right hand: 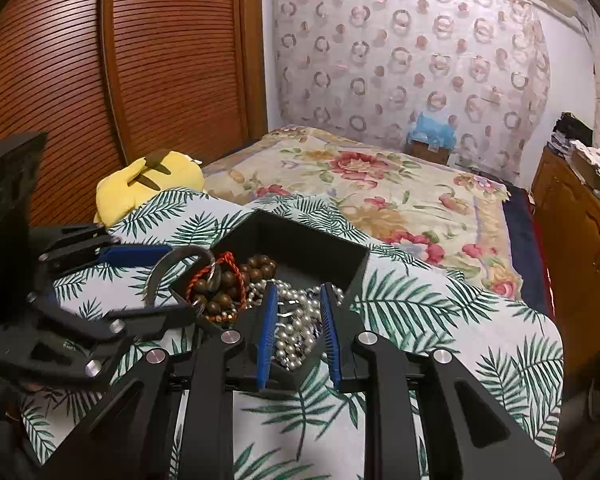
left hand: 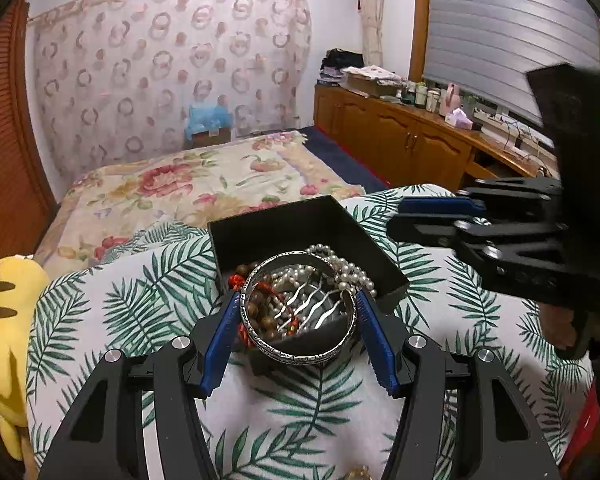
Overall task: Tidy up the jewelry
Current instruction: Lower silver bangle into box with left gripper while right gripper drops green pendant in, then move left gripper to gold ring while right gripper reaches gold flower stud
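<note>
A black open box (left hand: 280,224) sits on a leaf-print cushion and holds brown wooden beads (left hand: 260,316), a red cord bracelet (left hand: 236,280), a pearl necklace (left hand: 352,272) and a silver wavy-pronged comb (left hand: 312,308). My left gripper (left hand: 298,296) is shut on a wide engraved silver bangle (left hand: 300,356), its blue pads pressing both sides, right over the box's near corner. The right wrist view has the bangle (right hand: 168,264) at the box's (right hand: 300,240) left corner. My right gripper (right hand: 299,288) hovers over the pearls (right hand: 296,340), jaws narrowly apart and gripping nothing; it also shows at the box's right side (left hand: 396,218).
The leaf-print cushion (left hand: 140,300) lies at the foot of a floral bedspread (left hand: 200,184). A yellow plush toy (right hand: 152,180) rests at its left edge. Wooden cabinets (left hand: 400,140) with clutter line the right wall and a slatted wardrobe (right hand: 100,80) the left.
</note>
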The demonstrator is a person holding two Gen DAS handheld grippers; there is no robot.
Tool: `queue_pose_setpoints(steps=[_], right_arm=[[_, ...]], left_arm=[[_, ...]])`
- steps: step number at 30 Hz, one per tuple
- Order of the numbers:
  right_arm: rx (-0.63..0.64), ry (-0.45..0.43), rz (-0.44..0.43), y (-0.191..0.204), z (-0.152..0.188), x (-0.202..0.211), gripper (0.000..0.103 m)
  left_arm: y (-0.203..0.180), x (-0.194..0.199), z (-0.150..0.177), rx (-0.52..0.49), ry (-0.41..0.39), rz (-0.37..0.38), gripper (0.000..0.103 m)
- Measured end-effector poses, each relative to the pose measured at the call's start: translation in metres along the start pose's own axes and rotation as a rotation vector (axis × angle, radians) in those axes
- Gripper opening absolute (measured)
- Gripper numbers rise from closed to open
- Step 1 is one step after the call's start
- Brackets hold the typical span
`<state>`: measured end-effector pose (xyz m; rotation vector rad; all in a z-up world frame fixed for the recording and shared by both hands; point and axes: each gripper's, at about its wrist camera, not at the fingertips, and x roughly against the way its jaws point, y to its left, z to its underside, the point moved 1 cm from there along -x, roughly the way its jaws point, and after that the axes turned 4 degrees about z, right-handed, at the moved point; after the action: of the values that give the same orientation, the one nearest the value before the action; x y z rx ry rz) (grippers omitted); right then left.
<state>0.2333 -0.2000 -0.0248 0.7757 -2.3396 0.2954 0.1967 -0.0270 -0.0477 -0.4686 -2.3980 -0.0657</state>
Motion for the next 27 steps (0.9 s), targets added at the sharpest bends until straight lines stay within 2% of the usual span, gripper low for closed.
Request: queue_pose_setpoints(steps=[14,17,21,23,27], right_arm=[[-0.018,0.008,-0.002,-0.006,0.038,0.02,0.024],[-0.021,0.012,-0.003,-0.005,0.045,0.021,0.024],[-0.031,0.016,-0.005,-0.003,0.054,0.026,0.024],[-0.035,0.017,-0.017,0.0,0.063,0.03,0.024],[-0.026,0.032,-0.03,0.008,0.075,0.034,0.024]], left_arm=[[-0.004,-0.031,-0.012,0.003,0.048,-0.03,0.057],[-0.006,-0.029,-0.013,0.001,0.032,-0.04,0.062],[-0.011,-0.023,-0.012,-0.007,0.023,-0.04,0.062],[-0.011,-0.017,-0.009,-0.009,0.016,-0.041,0.068],[-0.012,-0.003,0.001,-0.01,0.009,-0.026,0.068]])
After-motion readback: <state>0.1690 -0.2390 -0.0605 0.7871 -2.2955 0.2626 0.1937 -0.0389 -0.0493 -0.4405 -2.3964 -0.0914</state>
